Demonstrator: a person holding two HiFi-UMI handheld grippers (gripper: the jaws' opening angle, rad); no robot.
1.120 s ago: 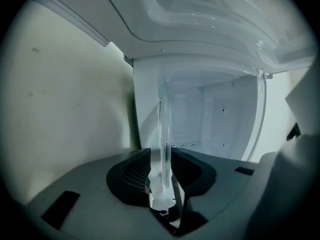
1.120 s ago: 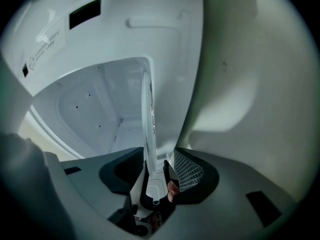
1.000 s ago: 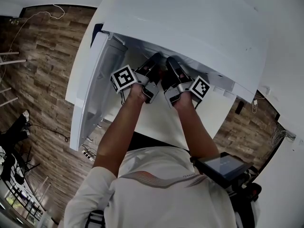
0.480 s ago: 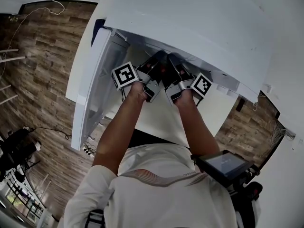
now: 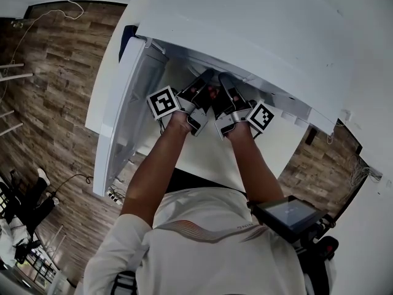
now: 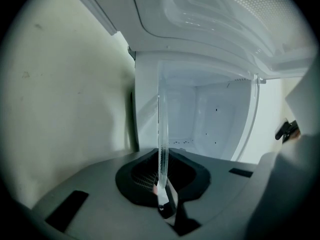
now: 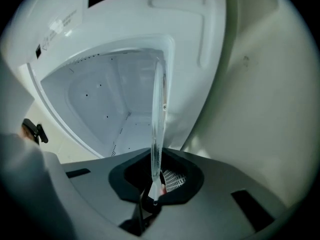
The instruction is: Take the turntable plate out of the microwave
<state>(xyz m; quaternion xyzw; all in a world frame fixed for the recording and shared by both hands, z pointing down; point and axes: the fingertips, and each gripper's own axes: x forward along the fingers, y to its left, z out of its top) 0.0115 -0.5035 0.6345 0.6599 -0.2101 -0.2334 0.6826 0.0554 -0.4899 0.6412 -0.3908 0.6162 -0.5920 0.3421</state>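
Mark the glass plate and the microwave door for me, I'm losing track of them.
glass plate point(image 6: 162, 129): left gripper view, on its thin rim, seen edge-on.
microwave door point(image 5: 126, 115): head view, on the inner face of the open door.

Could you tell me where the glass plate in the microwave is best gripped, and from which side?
Grip the plate by its thin near rim, coming level through the microwave's open front. A flat, thin disc offers jaws only its edge. The left gripper and right gripper are closing on that rim now.
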